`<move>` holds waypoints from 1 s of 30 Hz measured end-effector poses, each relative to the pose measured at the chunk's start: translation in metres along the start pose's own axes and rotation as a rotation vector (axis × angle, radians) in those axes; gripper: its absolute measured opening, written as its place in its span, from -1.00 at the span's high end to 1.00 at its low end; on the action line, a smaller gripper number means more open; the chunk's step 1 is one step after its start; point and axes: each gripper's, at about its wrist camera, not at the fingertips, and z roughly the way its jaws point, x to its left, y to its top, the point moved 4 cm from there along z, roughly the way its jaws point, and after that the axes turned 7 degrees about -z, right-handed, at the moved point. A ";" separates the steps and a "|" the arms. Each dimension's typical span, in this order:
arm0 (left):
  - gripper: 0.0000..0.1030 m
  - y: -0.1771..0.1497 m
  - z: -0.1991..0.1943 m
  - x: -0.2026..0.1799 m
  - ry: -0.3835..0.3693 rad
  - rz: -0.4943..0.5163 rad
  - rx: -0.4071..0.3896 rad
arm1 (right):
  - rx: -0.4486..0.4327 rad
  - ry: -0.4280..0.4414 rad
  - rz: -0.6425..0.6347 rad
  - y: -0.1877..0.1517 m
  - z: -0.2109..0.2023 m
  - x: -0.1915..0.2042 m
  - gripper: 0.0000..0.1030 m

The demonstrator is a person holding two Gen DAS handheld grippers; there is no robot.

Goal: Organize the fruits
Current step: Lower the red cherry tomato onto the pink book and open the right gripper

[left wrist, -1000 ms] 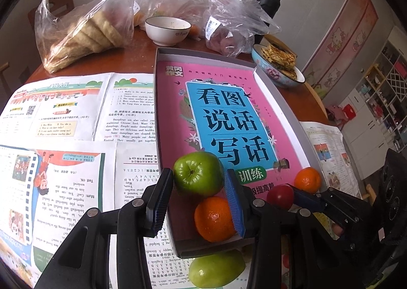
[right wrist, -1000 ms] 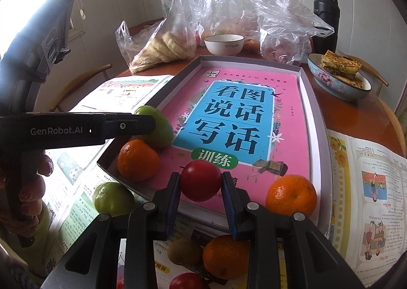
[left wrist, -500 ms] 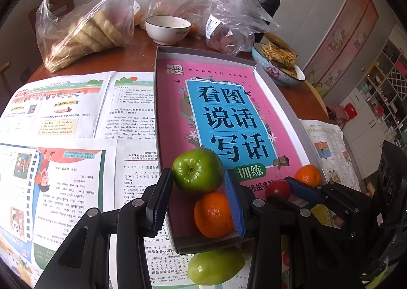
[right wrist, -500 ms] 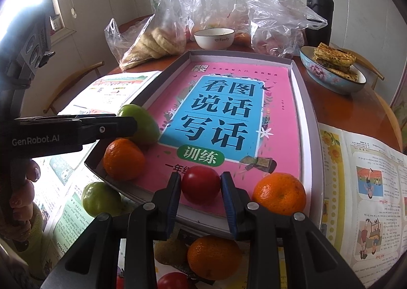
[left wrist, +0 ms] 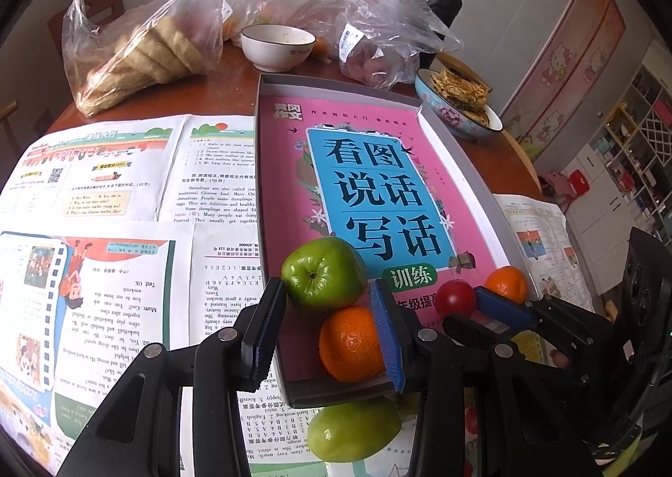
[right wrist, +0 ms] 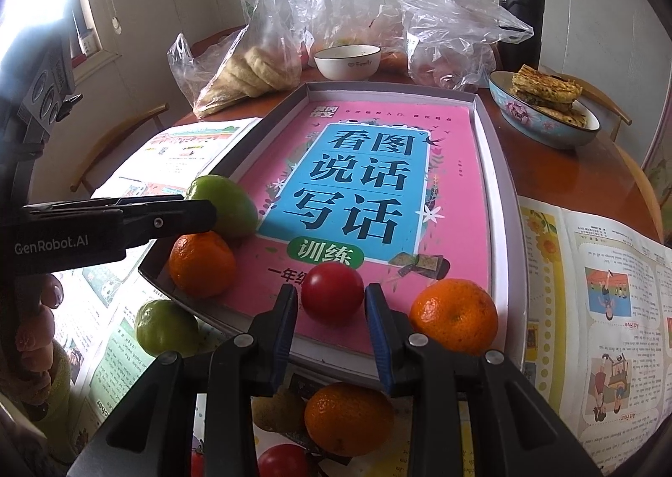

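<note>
Kiwi (right wrist: 280, 409) half-hidden behind right gripper (right wrist: 332, 304)

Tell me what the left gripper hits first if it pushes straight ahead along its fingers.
Most likely the green apple in the tray: it sits just past the left gripper fingertips, centred in the gap. The orange lies below; depth is uncertain.

Green apple (left wrist: 322, 273); red tomato (right wrist: 332, 293)

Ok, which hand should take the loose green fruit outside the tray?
Left, probably. The green fruit lies right under the left gripper, by the tray's near corner. The right gripper is shut on the tomato, farther off.
</note>
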 end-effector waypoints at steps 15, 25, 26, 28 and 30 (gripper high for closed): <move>0.10 -0.003 -0.004 -0.001 -0.008 -0.003 0.003 | -0.003 -0.004 0.005 -0.001 -0.002 0.000 0.30; -0.05 -0.007 -0.009 -0.005 -0.010 0.006 0.001 | -0.023 0.000 0.000 -0.001 -0.011 0.002 0.23; -0.06 -0.007 -0.010 -0.005 -0.010 0.005 0.000 | -0.025 0.000 -0.001 -0.001 -0.012 0.002 0.23; -0.06 -0.008 -0.011 -0.005 -0.013 0.006 -0.001 | -0.029 0.000 -0.004 -0.001 -0.014 0.003 0.22; -0.08 -0.008 -0.012 -0.005 -0.011 0.006 -0.002 | -0.033 0.001 -0.004 -0.001 -0.015 0.004 0.22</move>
